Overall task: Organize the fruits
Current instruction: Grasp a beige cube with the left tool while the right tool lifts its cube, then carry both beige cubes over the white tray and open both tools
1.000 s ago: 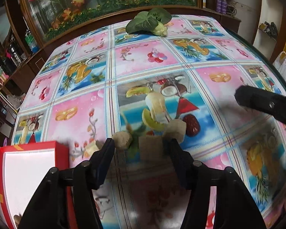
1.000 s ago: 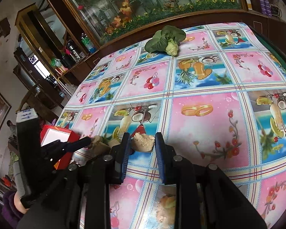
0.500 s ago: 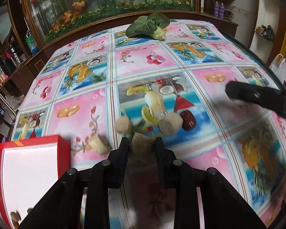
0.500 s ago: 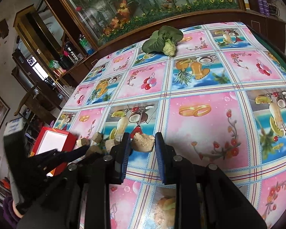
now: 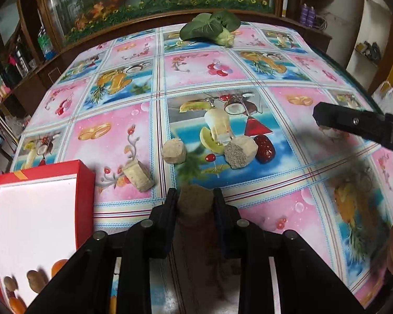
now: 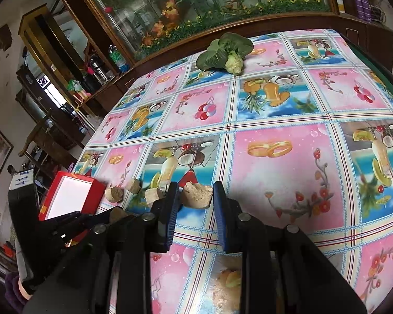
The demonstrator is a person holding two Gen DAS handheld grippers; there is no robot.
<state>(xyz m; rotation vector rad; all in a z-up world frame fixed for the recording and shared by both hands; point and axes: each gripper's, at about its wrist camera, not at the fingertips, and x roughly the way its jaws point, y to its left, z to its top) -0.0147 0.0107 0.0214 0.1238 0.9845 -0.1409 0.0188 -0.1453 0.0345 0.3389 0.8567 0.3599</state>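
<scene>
My left hand-held gripper (image 5: pixel 195 204) holds a brown chunk (image 5: pixel 195 201) between its fingers, just above the worktop (image 5: pixel 288 204). My right hand-held gripper (image 6: pixel 196 196) is closed on a pale crumbly chunk (image 6: pixel 197 195). To the left stands a red box (image 5: pixel 85 183) with some small fruits inside. Further on the worktop lie three beige chunks (image 5: pixel 174 152) and a red date (image 5: pixel 264 148). At the far edge rests a green leafy vegetable (image 5: pixel 209 27).
</scene>
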